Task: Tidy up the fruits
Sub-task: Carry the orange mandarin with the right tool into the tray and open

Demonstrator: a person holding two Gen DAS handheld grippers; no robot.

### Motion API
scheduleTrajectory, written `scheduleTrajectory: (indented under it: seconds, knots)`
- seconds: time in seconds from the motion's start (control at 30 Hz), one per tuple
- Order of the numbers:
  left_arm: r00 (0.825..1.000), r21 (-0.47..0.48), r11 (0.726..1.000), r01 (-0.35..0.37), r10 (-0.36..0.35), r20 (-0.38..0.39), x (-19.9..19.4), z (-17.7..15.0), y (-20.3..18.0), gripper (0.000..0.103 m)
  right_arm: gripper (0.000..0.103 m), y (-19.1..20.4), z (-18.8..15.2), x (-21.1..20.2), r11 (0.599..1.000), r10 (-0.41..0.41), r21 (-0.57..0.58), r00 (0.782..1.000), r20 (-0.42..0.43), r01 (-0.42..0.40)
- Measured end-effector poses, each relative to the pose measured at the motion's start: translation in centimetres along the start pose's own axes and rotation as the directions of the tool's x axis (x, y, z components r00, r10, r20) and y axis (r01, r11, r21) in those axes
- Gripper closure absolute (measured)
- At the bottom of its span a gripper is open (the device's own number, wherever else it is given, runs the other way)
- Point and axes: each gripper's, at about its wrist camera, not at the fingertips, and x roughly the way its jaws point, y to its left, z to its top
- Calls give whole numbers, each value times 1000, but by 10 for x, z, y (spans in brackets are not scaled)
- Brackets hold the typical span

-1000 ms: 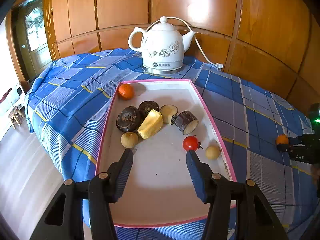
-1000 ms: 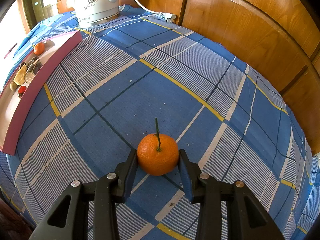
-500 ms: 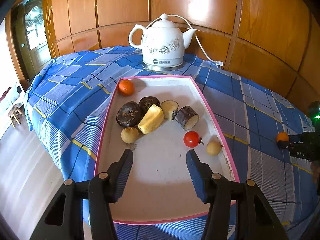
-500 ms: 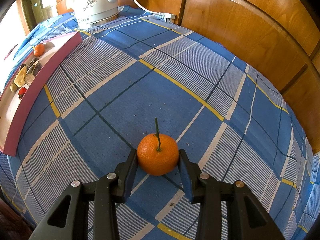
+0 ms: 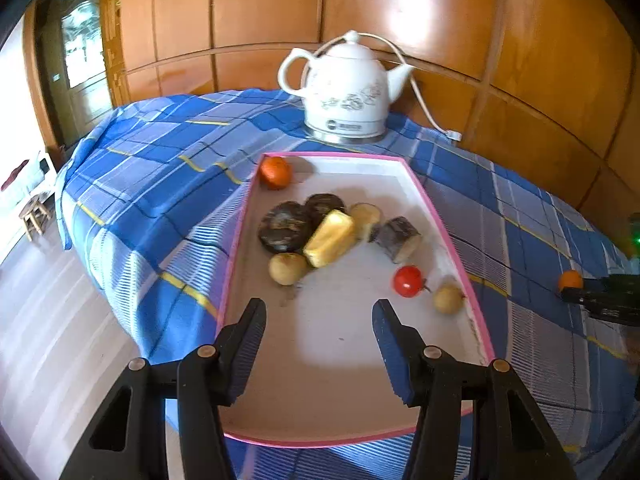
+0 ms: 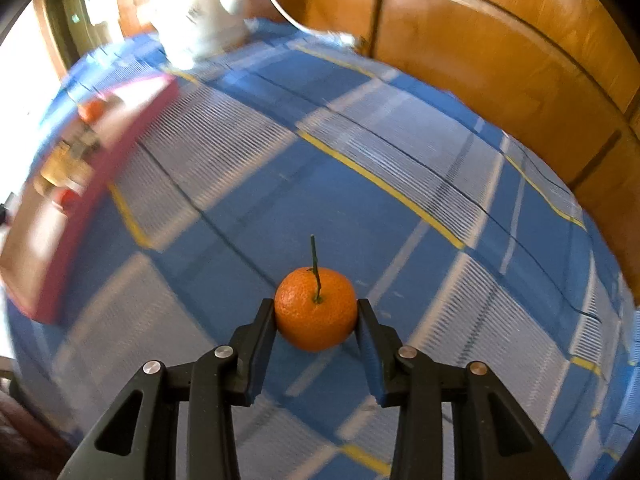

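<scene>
Right claw (image 6: 316, 314) around unlabelled tangerine (image 6: 315, 309)

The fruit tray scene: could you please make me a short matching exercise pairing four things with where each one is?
Things:
1. stemmed tangerine
2. cherry tomato
3. small tangerine
4. kettle

Places:
A. far left corner of the pink-rimmed tray
B. on the blue cloth behind the tray
C. between the right hand-held gripper pads
D. near the tray's right rim

Pairs: 1-C, 2-D, 3-A, 4-B
</scene>
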Motion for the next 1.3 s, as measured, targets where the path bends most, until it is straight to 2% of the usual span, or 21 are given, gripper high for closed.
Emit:
scheduleTrajectory:
  seconds: [0.13,0.33,0.43,0.5,0.57,0.6,0.77,0.83,0.97,1.13,1.23,1.3]
  knots:
    - [1000,-40,999,-23,23,6,-1,1,17,47,63,49,12,-20,988,145,-58,988,53,-142]
    - [999,-81,996,-40,41,6,-2,-3,36,47,63,148,37,-32,924,335,-220,940,69,-314]
    - [999,-101,994,-38,39,3,-2,-5,43,47,63,192,52,-21,897,377,-264,925,41,-354]
    - [999,-109,993,-35,36,5,-2,-5,46,47,63,211,61,-9,893,383,-266,923,23,-364]
    - [999,-115,993,-32,33,5,-2,-6,49,47,62,226,71,8,897,369,-263,929,4,-355]
    - [999,-117,993,-31,32,5,-2,-6,50,47,62,232,77,19,909,344,-249,939,-1,-333]
    - [1000,-130,991,-26,25,-2,0,-9,55,47,61,238,86,47,927,302,-223,953,-33,-302]
    - [1000,-133,991,-24,24,-2,1,-9,55,47,58,232,86,49,926,317,-203,948,-39,-318]
    - [1000,-132,991,-17,16,-6,4,-9,53,47,48,220,81,35,921,346,-189,938,0,-339]
    - [1000,-126,992,-16,16,3,1,-9,51,47,49,214,63,12,912,361,-213,932,16,-350]
    - [1000,-128,992,-18,19,7,-1,-8,51,47,76,213,53,2,902,383,-228,923,27,-367]
    - [1000,-124,992,-19,20,7,-2,-9,50,47,78,217,52,5,895,396,-230,918,13,-383]
